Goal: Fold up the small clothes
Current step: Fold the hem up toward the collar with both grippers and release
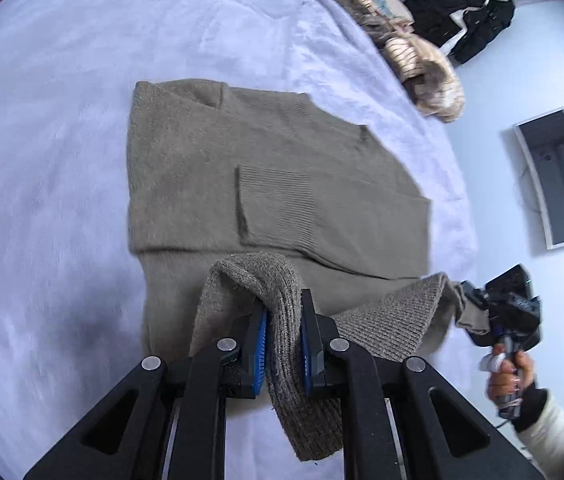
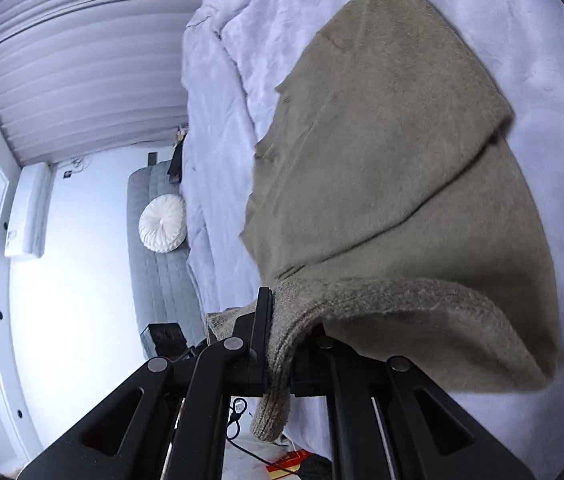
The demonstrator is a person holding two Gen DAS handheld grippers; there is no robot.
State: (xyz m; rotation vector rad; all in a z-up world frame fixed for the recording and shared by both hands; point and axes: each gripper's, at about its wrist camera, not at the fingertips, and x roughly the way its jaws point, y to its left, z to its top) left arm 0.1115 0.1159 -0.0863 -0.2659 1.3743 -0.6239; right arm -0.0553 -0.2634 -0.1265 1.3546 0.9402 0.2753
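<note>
Olive-grey sweater (image 1: 266,168), lavender blanket (image 1: 62,160)

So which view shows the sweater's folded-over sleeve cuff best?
Left wrist: the ribbed cuff lies in plain view across the grey-brown sweater. Right wrist shows only the sweater's lifted body and hem, no cuff.

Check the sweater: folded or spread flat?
Partly folded. On the sweater a ribbed cuff lies across the body, and both grippers, left and right, pinch its hem.

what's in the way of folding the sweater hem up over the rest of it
Nothing visible. Both grippers, left and right, are shut on the ribbed hem of the olive sweater, and its body on the bed is bare. The beige garment pile lies off to the side.
</note>
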